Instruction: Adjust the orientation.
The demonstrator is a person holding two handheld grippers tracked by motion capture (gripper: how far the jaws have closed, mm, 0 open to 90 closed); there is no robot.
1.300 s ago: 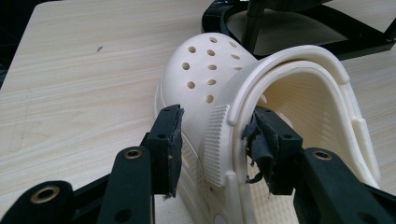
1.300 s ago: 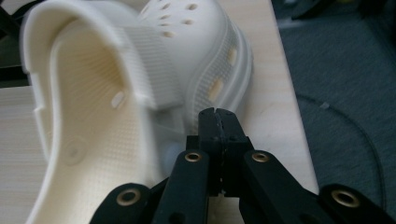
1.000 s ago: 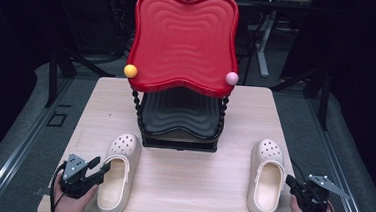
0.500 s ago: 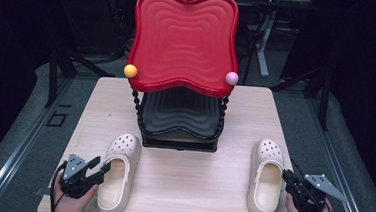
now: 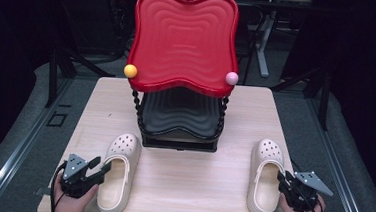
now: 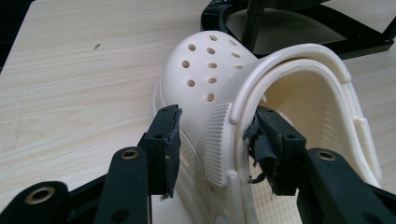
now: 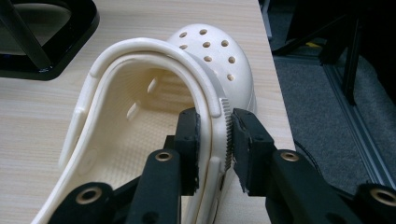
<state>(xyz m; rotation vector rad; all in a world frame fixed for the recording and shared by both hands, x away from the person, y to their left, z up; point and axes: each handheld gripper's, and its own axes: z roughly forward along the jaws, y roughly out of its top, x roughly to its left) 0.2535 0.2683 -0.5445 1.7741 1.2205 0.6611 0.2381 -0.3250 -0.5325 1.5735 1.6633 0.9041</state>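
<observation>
Both cream shoes, the left shoe (image 5: 117,172) and the right shoe (image 5: 265,176), sat low in the frame below the empty rack (image 5: 181,108), nothing moved yet, the left gripper (image 6: 215,135) straddling loosely, the right gripper (image 7: 215,135) just loosening around its shoe's side.

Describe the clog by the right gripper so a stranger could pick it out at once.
Start at the two-tier stand with the red top tray, at the middle of the wooden table. Two cream clogs lie in front of it. Yours is the right clog, near the table's right edge; the left clog lies nearer the stand.
</observation>
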